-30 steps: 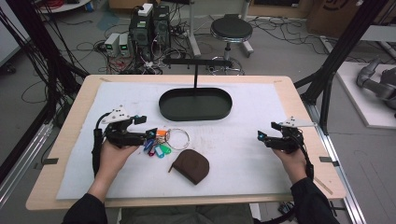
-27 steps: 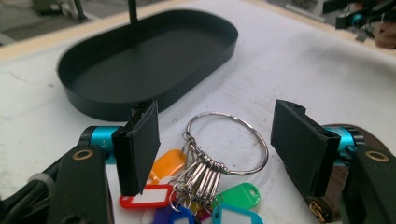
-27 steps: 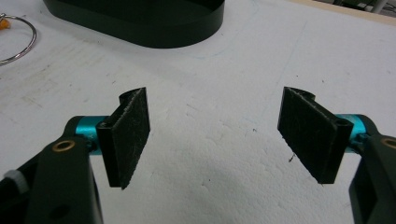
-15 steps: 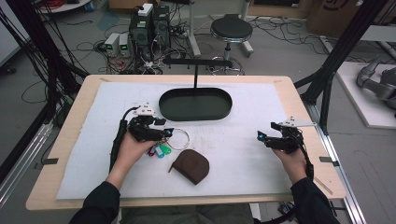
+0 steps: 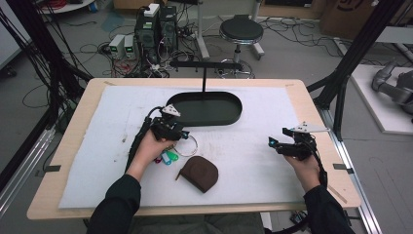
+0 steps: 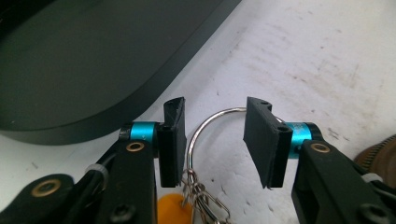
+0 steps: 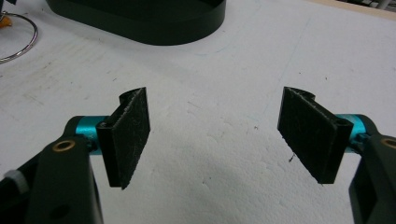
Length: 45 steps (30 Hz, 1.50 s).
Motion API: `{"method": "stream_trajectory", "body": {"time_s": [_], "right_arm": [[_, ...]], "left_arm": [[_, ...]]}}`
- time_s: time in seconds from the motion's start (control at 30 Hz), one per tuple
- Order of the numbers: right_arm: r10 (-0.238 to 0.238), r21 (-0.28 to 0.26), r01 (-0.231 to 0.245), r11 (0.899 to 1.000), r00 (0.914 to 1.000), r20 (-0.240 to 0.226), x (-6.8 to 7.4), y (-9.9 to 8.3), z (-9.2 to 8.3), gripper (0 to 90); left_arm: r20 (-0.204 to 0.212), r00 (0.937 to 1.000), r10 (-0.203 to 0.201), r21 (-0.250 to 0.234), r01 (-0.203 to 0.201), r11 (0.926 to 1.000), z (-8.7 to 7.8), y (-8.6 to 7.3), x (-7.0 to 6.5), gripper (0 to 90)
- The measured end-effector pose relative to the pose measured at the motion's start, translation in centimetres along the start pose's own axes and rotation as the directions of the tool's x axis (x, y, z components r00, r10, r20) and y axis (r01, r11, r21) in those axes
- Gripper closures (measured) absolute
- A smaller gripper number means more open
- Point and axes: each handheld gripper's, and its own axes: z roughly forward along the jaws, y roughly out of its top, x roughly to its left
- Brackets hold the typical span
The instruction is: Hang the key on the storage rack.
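Observation:
A metal key ring (image 5: pixel 195 150) with several coloured tags (image 5: pixel 165 158) lies on the white mat in front of the black oval tray (image 5: pixel 214 105). My left gripper (image 5: pixel 184 134) is lowered over it. In the left gripper view its jaws (image 6: pixel 215 140) have just been closing and straddle the ring (image 6: pixel 219 113). The left pad sits close beside the wire but no pad presses on it. An orange tag (image 6: pixel 170 210) hangs below. My right gripper (image 5: pixel 272 143) rests at the right of the mat, its jaws (image 7: pixel 215 135) open wide over bare mat.
A brown pouch (image 5: pixel 198 172) lies just near-right of the keys. A black T-shaped stand (image 5: pixel 203 78) rises behind the tray. The white mat (image 5: pixel 253 161) covers most of the wooden table. Cables, computers and a stool stand on the floor beyond.
My left hand has moved right and slightly down from the mat's left part to the key ring, and its jaws have narrowed around it. The right hand has not moved.

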Motion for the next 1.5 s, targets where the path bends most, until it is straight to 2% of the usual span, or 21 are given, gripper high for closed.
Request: {"method": "stream_trajectory", "body": {"time_s": [0.03, 0.13, 0.2, 0.33, 0.47, 0.5, 0.6, 0.83, 0.97, 1.07, 1.1, 1.13, 1.17, 1.3, 1.33, 1.37, 1.4, 1.5], "right_arm": [[0.0, -0.001, 0.0, 1.0, 1.0, 0.0, 0.0, 0.0, 0.0, 26.0], [-0.002, 0.002, 0.002, 1.0, 1.0, -0.004, 0.0, 0.0, 0.0, 26.1], [-0.003, 0.002, 0.003, 1.0, 1.0, -0.003, 0.0, 0.0, 0.1, 26.1], [-0.007, 0.003, 0.007, 1.0, 1.0, -0.004, 0.0, 0.0, 0.1, 26.1], [-0.004, 0.007, 0.004, 1.0, 1.0, -0.007, 0.1, 0.0, 0.1, 26.0], [-0.006, 0.007, 0.006, 1.0, 1.0, -0.007, 0.1, 0.0, 0.2, 26.1], [-0.005, 0.008, 0.006, 1.0, 1.0, -0.008, 0.1, 0.0, 0.2, 26.1], [-0.009, 0.007, 0.009, 1.0, 0.9999, -0.008, 0.1, 0.0, 0.2, 26.1], [-0.005, 0.007, 0.005, 1.0, 0.9999, -0.009, 0.1, 0.0, 0.1, 26.1], [-0.007, 0.008, 0.007, 1.0, 1.0, -0.007, 0.1, 0.0, 0.2, 26.1], [-0.007, 0.008, 0.007, 1.0, 1.0, -0.007, 0.1, 0.0, 0.2, 26.1], [-0.01, 0.007, 0.01, 1.0, 0.9999, -0.008, 0.1, 0.0, 0.1, 26.2], [-0.01, 0.006, 0.01, 1.0, 0.9999, -0.007, 0.1, 0.0, 0.1, 26.3], [-0.01, 0.007, 0.01, 1.0, 0.9999, -0.007, 0.1, 0.0, 0.1, 26.3], [-0.01, 0.007, 0.01, 1.0, 0.9999, -0.007, 0.2, 0.0, 0.2, 26.3], [-0.013, 0.009, 0.013, 1.0, 0.9999, -0.006, 0.2, 0.0, 0.2, 26.3], [-0.01, 0.012, 0.01, 1.0, 0.9999, -0.008, 0.2, 0.0, 0.2, 26.3], [-0.014, 0.013, 0.015, 1.0, 0.9999, -0.006, 0.3, 0.0, 0.2, 26.3]], "left_arm": [[-0.005, 1.0, 0.006, 0.022, -0.006, 0.9997, 0.2, 0.2, 0.0, 60.6], [-0.017, 0.9997, 0.019, 0.024, -0.019, 0.9995, 0.5, 0.2, 0.0, 62.7], [-0.025, 0.9994, 0.024, 0.043, -0.022, 0.9988, 0.8, 0.1, 0.1, 63.6], [-0.046, 0.9989, 0.009, 0.077, -0.006, 0.997, 1.2, -0.2, 0.7, 66.9], [-0.038, 0.9993, 0.003, 0.091, 0.001, 0.9958, 1.5, -0.4, 0.7, 72.4], [-0.042, 0.9988, 0.025, 0.105, -0.02, 0.9942, 1.5, -0.3, 0.7, 72.8], [-0.037, 0.9991, 0.02, 0.106, -0.016, 0.9943, 1.5, -0.3, 0.6, 76.2], [-0.031, 0.9976, 0.061, 0.123, -0.057, 0.9907, 1.2, -0.3, 0.3, 83.1], [-0.019, 0.9982, 0.057, 0.067, -0.056, 0.9962, 0.0, -0.2, 0.2, 85.1], [0.0, 0.9982, 0.06, 0.005, -0.06, 0.9982, -1.8, 0.0, -0.2, 85.5], [0.0, 0.9982, 0.06, 0.005, -0.06, 0.9982, -1.8, 0.0, -0.2, 85.6], [0.006, 0.9969, 0.079, -0.033, -0.078, 0.9964, -2.8, 0.0, -0.6, 85.7], [0.006, 0.9969, 0.079, -0.033, -0.078, 0.9964, -2.8, 0.0, -0.6, 85.8], [0.014, 0.9943, 0.106, -0.11, -0.104, 0.9885, -4.5, -0.8, -1.6, 86.0], [0.007, 0.9935, 0.114, -0.119, -0.112, 0.9865, -4.9, -1.1, -1.9, 86.0], [0.001, 0.9893, 0.146, -0.132, -0.144, 0.9807, -5.5, -1.8, -2.2, 86.0], [0.001, 0.9893, 0.146, -0.132, -0.144, 0.9807, -5.5, -1.8, -2.2, 86.0], [0.007, 0.9867, 0.162, -0.163, -0.159, 0.9738, -6.3, -2.8, -2.8, 86.0]]}}
